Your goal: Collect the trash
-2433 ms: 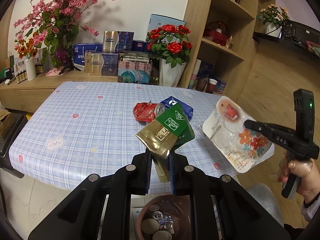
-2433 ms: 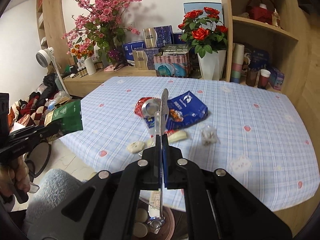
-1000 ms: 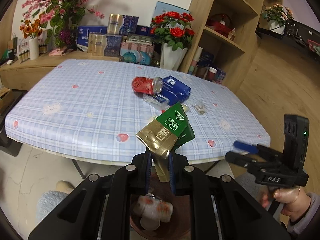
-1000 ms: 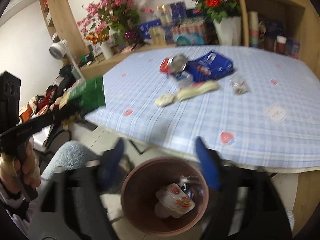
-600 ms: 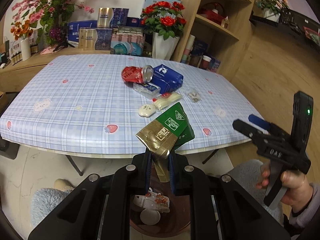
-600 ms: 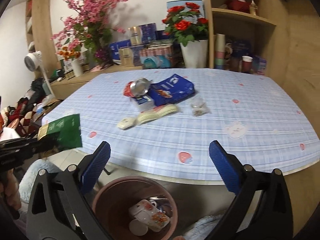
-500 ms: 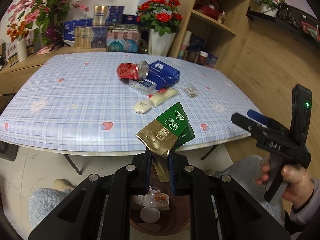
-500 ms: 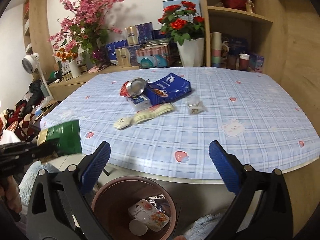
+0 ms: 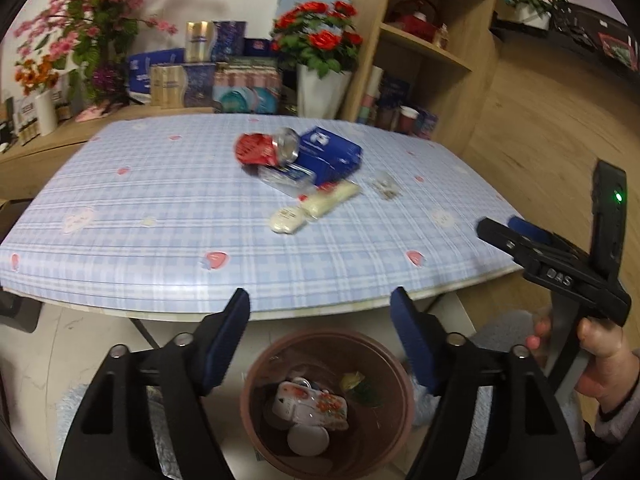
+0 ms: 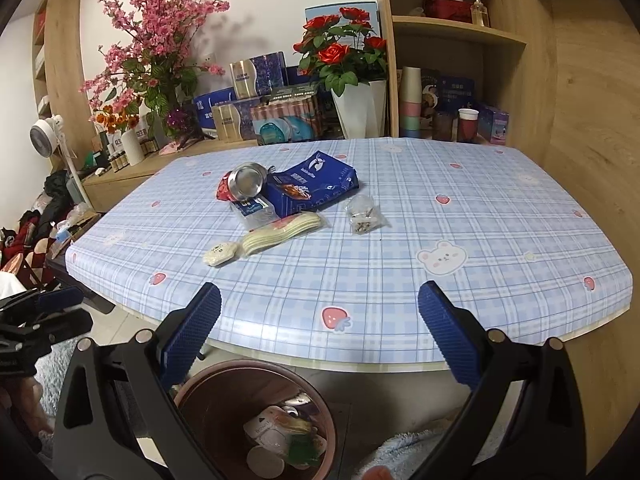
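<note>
My left gripper [image 9: 320,304] hangs over the brown bin [image 9: 256,376] below the table's front edge; its jaws are opening with nothing between them. The green-and-gold packet [image 9: 362,388] lies in the bin beside a white floral wrapper [image 9: 310,404]. My right gripper [image 10: 320,296] stands wide open and empty above the same bin [image 10: 192,392]. On the checked table [image 10: 440,220] lie a crushed red can [image 10: 244,180], a blue packet [image 10: 316,184], a small clear box [image 10: 254,208], a cream wrapper [image 10: 280,236] and a small clear bag [image 10: 362,214].
Rose and blossom vases [image 10: 356,108] and stacked boxes [image 10: 256,76] line the sideboard behind the table. A wooden shelf unit [image 10: 452,32] stands at the back right. A fluffy grey rug [image 9: 504,328] lies by the bin. A hand [image 9: 600,364] holds the right gripper's handle.
The left jaws have parted and the green-and-gold packet has dropped from them into the bin. The right gripper stays wide open and has swung up toward the table.
</note>
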A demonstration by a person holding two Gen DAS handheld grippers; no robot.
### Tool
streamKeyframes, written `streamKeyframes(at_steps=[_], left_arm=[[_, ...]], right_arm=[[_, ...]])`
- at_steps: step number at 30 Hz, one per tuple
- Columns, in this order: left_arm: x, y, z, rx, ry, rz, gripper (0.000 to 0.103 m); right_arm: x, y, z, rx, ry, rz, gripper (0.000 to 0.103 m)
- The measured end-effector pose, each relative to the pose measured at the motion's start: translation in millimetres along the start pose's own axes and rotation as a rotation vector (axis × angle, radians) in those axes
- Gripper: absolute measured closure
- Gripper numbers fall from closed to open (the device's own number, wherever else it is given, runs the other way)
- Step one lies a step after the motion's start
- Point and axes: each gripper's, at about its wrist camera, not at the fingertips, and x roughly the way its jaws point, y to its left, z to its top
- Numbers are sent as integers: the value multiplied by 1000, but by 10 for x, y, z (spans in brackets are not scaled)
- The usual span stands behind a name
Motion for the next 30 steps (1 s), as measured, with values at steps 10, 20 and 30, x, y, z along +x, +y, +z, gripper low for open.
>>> streamKeyframes(at_steps=[10,20,30], left_arm=[[-73,247,70,-39,-70,82,19],[106,235,216,20,-41,58,19],[708,114,530,167,19,-14,19]], right_arm=[[83,-43,14,33,24,23,6],[184,-189,66,64,42,1,6],[381,-368,126,42,82,-105,6]])
